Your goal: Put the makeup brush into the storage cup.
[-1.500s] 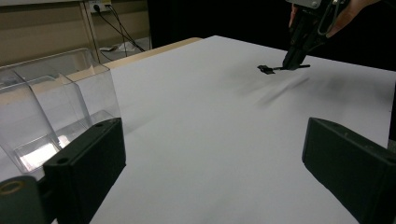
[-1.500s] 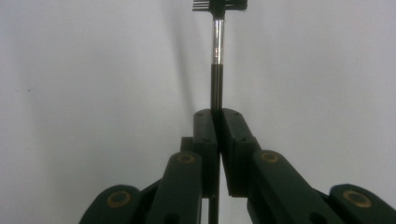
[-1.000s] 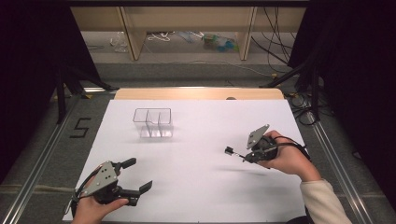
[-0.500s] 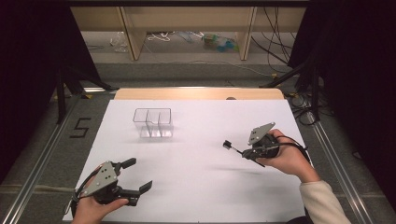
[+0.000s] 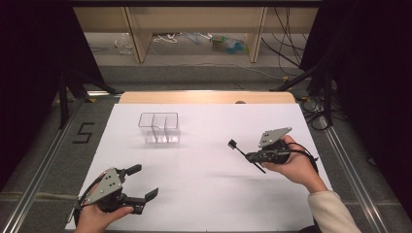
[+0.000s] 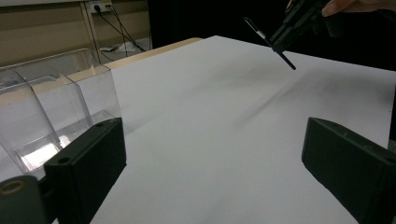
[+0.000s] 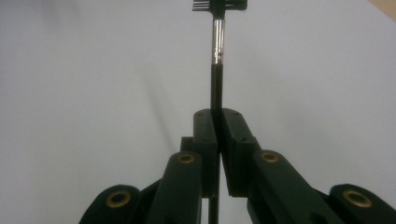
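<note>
High view: a white sheet-covered table (image 5: 204, 194) fills the middle of the frame, with a clear plastic box divided into compartments (image 5: 159, 128) standing at about 11 o'clock from the table's centre, well apart from both hands. The right gripper (image 5: 248, 156) sits at roughly 3 o'clock, held clear of the surface in the person's right hand (image 5: 294, 165); its jaws are closed tight on a thin black brush with a silver ferrule and a small comb-like head (image 5: 240, 150). The brush head points toward 10 o'clock, and the tail of the handle sticks out behind the jaws toward 4 o'clock. A soft shadow lies on the sheet beneath it, so the brush is off the table. In the right gripper view the jaws meet on the black handle (image 7: 215, 88), with the ferrule and the toothed head above them at 12 o'clock, over bare white sheet. The left gripper (image 5: 145, 183) rests at about 7 o'clock, near the table's near edge, in the person's left hand (image 5: 99, 218); its jaws stand wide apart with nothing between them. In the left gripper view the divided box (image 6: 51, 112) is at 9 o'clock, just beyond the left jaw, and the other gripper with the brush (image 6: 268, 39) hangs at 1 o'clock.
</note>
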`<state>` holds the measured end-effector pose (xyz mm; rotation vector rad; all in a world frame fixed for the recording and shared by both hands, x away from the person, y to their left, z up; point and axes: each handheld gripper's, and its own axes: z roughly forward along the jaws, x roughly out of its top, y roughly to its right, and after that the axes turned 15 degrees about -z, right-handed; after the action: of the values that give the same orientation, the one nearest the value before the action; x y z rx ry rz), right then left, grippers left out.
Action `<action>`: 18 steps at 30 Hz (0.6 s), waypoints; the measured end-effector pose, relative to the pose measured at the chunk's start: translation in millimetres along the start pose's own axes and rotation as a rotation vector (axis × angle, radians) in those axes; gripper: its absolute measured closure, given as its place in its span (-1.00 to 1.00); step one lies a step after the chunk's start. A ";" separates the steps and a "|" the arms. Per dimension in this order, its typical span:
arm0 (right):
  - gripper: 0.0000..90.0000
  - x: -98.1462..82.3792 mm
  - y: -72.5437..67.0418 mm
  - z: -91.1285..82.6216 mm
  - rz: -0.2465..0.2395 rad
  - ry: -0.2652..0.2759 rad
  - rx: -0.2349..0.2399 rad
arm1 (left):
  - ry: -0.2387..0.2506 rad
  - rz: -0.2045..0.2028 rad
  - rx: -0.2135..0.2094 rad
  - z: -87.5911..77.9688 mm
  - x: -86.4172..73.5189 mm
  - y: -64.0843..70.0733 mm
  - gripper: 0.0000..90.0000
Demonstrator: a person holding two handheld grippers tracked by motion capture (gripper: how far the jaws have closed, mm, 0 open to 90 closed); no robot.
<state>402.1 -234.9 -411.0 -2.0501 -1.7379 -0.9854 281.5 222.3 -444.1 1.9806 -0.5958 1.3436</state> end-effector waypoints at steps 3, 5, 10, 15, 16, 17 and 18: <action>0.91 -0.2 -0.5 -2.1 0.021 0.049 -0.016 | 0.000 0.000 0.000 0.0 0.0 0.0 -0.86; 0.91 -0.5 -0.9 -3.0 0.042 0.106 -0.015 | 0.000 -0.001 0.000 0.0 0.0 0.0 -0.85; 0.91 -1.1 -2.6 -2.2 0.051 0.152 -0.034 | 0.000 0.000 0.000 -0.2 0.1 -0.1 -0.85; 0.91 -1.7 -6.1 -1.1 0.060 0.178 -0.029 | 0.001 -0.002 -0.001 -0.2 0.1 0.1 -0.85; 0.91 -2.0 -6.4 -0.4 0.051 0.190 -0.041 | 0.001 -0.002 -0.001 -0.2 0.1 0.1 -0.85; 0.91 -2.1 -7.7 0.3 0.055 0.196 -0.040 | 0.001 -0.001 -0.001 -0.2 0.1 0.2 -0.85; 0.91 -2.2 -8.4 0.7 0.051 0.203 -0.035 | 0.001 -0.002 -0.001 -0.1 0.1 0.2 -0.85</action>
<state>394.3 -234.2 -414.8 -1.9291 -1.5687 -1.1706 281.3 222.3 -443.9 1.9791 -0.5935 1.3431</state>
